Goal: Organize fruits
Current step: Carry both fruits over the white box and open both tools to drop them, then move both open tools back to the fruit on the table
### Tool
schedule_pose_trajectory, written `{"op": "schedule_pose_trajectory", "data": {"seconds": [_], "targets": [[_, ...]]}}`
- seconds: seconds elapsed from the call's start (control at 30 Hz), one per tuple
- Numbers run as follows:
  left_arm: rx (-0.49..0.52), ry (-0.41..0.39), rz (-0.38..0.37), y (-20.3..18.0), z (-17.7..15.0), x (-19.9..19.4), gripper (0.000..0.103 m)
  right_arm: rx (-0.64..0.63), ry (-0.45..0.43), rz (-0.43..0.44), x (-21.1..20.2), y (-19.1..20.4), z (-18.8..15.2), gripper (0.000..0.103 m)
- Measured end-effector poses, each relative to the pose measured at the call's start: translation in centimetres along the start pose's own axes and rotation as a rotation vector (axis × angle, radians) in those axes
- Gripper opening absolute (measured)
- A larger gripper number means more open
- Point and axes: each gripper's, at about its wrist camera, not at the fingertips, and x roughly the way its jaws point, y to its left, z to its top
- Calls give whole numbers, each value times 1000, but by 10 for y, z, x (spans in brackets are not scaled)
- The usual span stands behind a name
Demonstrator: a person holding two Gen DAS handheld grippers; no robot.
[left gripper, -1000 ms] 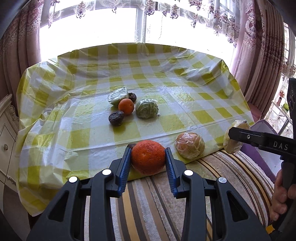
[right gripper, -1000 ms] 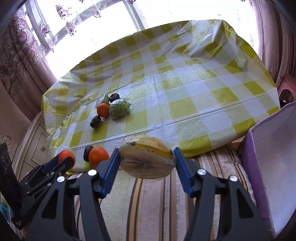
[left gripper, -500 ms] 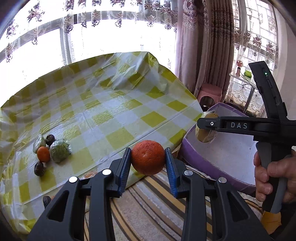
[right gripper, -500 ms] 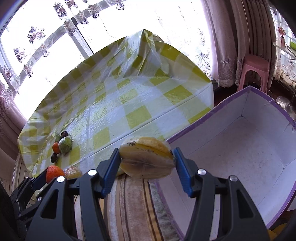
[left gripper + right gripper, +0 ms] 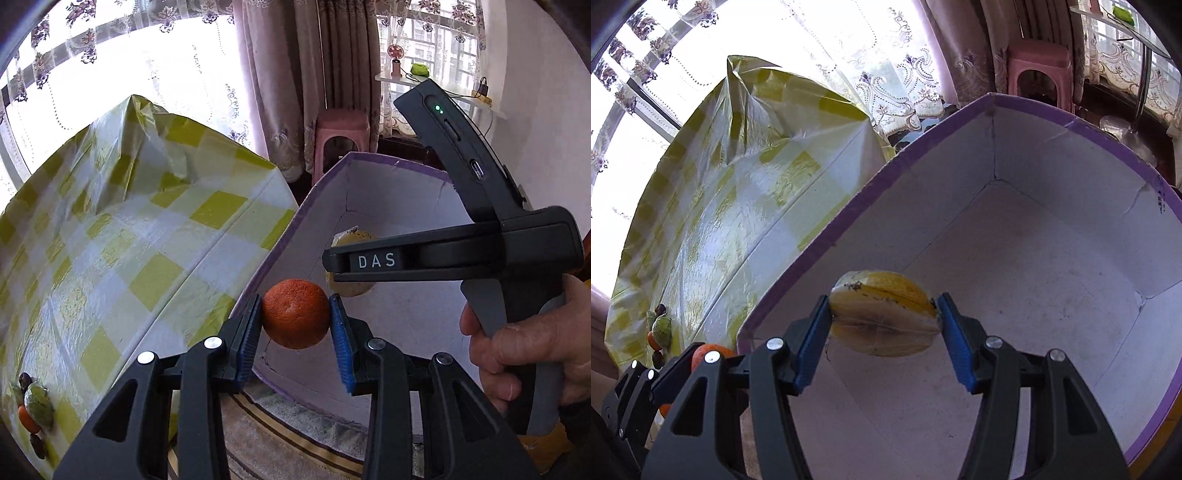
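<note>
The desk [image 5: 140, 236], draped in a glossy yellow-and-white checked plastic cloth, is filling the left of both views, and a small cluster of leftover fruit [image 5: 35, 410] is sitting on it near its edge, well apart from everything else. Just beside the desk, the purple-rimmed cardboard box [image 5: 1052, 258] is standing open with a bare white floor, apparently waiting to take the fruit.

The right gripper [image 5: 884, 325] is hovering inside the box opening, its blue pads clamped on a yellow star fruit [image 5: 882, 314] wrapped in clear film. The wrapped star fruit is looking soft and ridged, and the film is probably making it slippery, so squeezing across its broad flanks, as is happening here, seems the safest hold; harder pressure would likely bruise the ribs.

The left gripper [image 5: 295, 321] is hanging at the box's near corner, pressed tight on an orange [image 5: 295, 314] across its widest part. The orange is sitting over the rim rather than clearly above the floor. It is looking firm, light and pebbly-skinned, so it should be gripping well, though being round it would probably roll once let go. Lowering both fruits close to the box floor before releasing seems wise, since the star fruit looks fragile.
</note>
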Motion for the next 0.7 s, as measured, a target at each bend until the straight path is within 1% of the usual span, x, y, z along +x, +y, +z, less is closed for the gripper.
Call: {"op": "schedule_pose_trajectory", "data": {"seconds": [0.07, 0.17, 0.3, 0.37, 0.43, 0.47, 0.5, 0.53, 0.57, 0.63, 0.7], "targets": [[49, 33, 10, -11, 2, 17, 35, 24, 22, -11, 9, -9, 1, 59], [90, 85, 18, -20, 0, 37, 35, 42, 49, -24, 18, -17, -1, 59], [90, 126, 29, -19, -2, 52, 36, 48, 77, -46, 29, -23, -4, 61], [84, 125, 34, -16, -2, 52, 37, 54, 81, -56, 33, -25, -5, 61], [84, 124, 29, -14, -2, 53, 44, 54, 84, -52, 34, -26, -5, 63], [84, 124, 33, -14, -2, 53, 46, 49, 79, -57, 33, -26, -5, 69], [81, 120, 39, -13, -2, 52, 51, 47, 76, -60, 33, -25, -5, 74], [79, 112, 44, -14, -1, 50, 59, 45, 71, -59, 32, -25, -6, 75], [76, 102, 47, -13, -1, 48, 62, 41, 66, -60, 30, -25, -6, 77], [72, 78, 64, -11, 0, 41, 74, 46, 49, -55, 25, -25, -6, 79], [62, 55, 85, -8, 1, 34, 79, 43, 23, -70, 19, -21, -4, 84]]}}
